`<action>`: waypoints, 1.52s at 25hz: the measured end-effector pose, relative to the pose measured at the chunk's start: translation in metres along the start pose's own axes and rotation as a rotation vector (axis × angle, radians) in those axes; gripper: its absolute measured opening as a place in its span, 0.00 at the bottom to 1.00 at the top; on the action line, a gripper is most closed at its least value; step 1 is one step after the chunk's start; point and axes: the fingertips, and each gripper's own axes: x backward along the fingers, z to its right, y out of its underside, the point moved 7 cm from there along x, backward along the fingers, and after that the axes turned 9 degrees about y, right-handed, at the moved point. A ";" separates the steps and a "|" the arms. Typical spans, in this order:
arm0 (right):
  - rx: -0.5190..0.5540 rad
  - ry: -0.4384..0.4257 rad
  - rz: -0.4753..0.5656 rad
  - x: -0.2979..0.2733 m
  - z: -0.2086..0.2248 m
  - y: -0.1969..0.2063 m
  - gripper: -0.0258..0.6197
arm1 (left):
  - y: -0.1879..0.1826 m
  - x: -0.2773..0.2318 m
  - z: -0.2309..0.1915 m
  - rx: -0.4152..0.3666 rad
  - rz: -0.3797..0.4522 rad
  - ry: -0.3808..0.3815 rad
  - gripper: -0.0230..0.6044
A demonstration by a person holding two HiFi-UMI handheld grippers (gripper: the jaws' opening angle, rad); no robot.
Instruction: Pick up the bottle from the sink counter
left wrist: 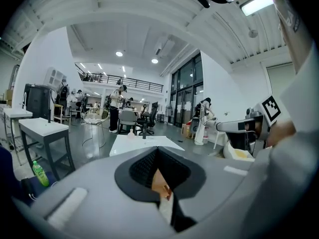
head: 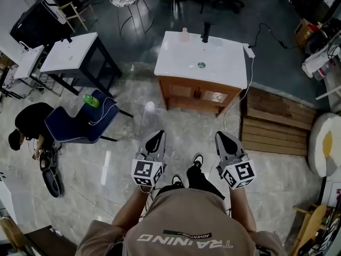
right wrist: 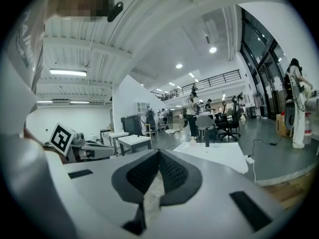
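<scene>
Currently both grippers sit low near the body, well apart from the desk (head: 176,63). Left gripper (head: 157,137): jaws fully together, nothing between them. Right gripper (head: 221,137): likewise closed and empty. Bottle (head: 185,34) stands upright at the desk's far edge, just left of the faucet (head: 205,32).

Risks, as judged:
- Reaching in without opening the jaws would shove the bottle off the far edge.
- An approach from the right could clip the faucet.
- The bottle looks pale and light, so it may tip easily.
</scene>
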 end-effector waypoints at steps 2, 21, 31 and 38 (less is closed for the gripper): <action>-0.011 -0.014 0.008 -0.012 0.014 0.000 0.06 | -0.006 -0.011 -0.003 -0.001 -0.006 -0.017 0.05; -0.082 -0.104 0.007 -0.128 0.136 -0.010 0.06 | -0.049 -0.138 -0.029 -0.047 -0.031 -0.121 0.05; -0.020 -0.069 -0.008 -0.224 0.135 -0.034 0.06 | -0.055 -0.198 -0.119 -0.066 -0.019 -0.023 0.05; 0.035 -0.022 0.017 -0.288 0.130 -0.064 0.06 | -0.074 -0.243 -0.187 -0.104 -0.022 0.084 0.05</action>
